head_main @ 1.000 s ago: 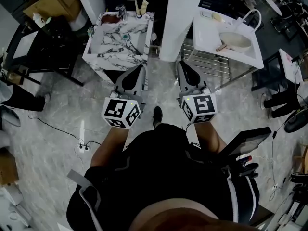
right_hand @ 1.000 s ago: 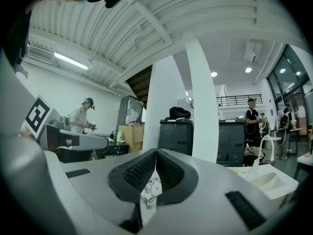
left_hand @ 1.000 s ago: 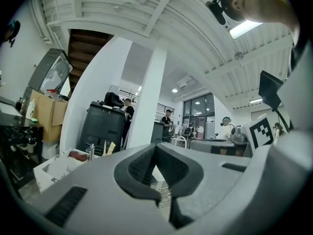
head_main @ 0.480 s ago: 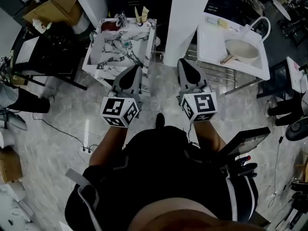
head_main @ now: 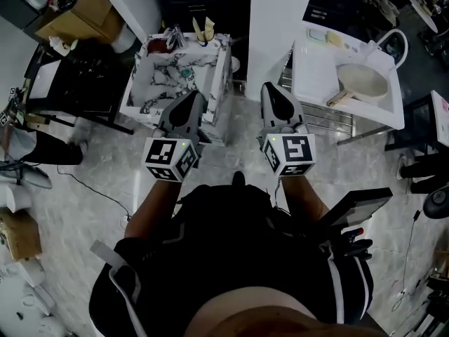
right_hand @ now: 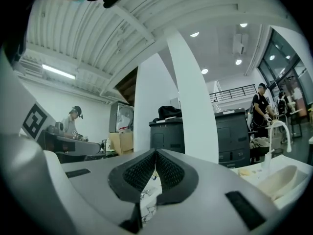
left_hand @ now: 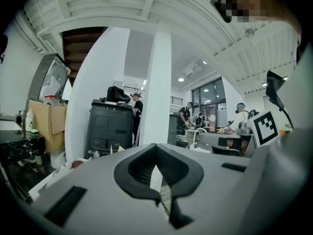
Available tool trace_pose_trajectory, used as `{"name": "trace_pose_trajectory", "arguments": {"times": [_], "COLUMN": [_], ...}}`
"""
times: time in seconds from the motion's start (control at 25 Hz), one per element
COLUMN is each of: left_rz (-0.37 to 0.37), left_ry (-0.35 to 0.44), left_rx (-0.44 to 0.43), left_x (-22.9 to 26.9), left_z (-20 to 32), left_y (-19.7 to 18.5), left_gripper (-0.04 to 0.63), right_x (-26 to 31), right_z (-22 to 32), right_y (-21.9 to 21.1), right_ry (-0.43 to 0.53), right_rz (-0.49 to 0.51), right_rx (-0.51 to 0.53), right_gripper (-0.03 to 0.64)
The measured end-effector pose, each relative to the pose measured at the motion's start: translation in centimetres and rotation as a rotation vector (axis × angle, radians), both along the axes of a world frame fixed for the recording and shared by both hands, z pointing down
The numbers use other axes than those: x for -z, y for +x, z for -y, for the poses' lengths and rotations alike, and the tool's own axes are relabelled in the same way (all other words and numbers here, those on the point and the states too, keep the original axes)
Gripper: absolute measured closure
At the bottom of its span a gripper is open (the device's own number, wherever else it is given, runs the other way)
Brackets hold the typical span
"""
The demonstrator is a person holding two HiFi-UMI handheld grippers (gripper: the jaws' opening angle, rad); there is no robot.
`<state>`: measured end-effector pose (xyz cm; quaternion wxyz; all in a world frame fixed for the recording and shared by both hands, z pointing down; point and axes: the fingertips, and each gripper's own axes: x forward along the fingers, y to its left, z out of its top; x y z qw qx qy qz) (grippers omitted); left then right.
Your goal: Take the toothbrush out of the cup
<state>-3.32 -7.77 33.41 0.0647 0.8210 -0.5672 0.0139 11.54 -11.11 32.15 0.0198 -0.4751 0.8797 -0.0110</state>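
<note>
Standing short of the marble sink, so nothing is in reach yet. Jaws clenched and empty on left gripper and right gripper, carried level side by side. Reads as a transit pose, tips closed so they snag nothing. Cup sits on the sink's far rim, 12 o'clock from left gripper, well apart. Toothbrush looks upright in it, too small to be sure. Pillar at 12 o'clock from right gripper, so left has the clearer line. Next: close in, open jaws
</note>
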Motion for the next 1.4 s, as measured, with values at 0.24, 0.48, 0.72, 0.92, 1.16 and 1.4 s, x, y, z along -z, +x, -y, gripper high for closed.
{"name": "trace_pose_trajectory", "arguments": {"times": [0.24,0.48,0.72,0.92,1.16,1.4], "left_rz": [-0.007,-0.041,-0.056,-0.068,-0.077,-0.083], "left_ry": [-0.017,-0.030,-0.002,0.016,0.023,0.028], "left_rx": [0.042,0.076,0.058,0.017,-0.041,-0.106], "left_x": [-0.3,-1.1,-0.5,0.0,-0.2,-0.5], "left_z": [2.3,4.9,7.6,9.8,12.5,14.7], "left_y": [-1.2,-3.7,-6.6,-9.0,-11.7,-13.4], "left_gripper": [0.595,0.595,0.595,0.595,0.595,0.595], "right_x": [-0.1,0.3,0.5,1.0,0.6,0.2], "right_z": [2.2,4.8,6.6,8.5,10.9,12.4], "right_y": [-1.4,-4.0,-7.6,-10.5,-13.6,-16.5], "right_ry": [0.003,-0.041,-0.021,-0.007,-0.021,-0.015], "right_rz": [0.005,0.031,-0.018,-0.027,-0.041,-0.059], "right_rx": [0.039,0.035,0.036,0.005,-0.044,-0.057], "right_gripper": [0.597,0.597,0.594,0.591,0.589,0.561]}}
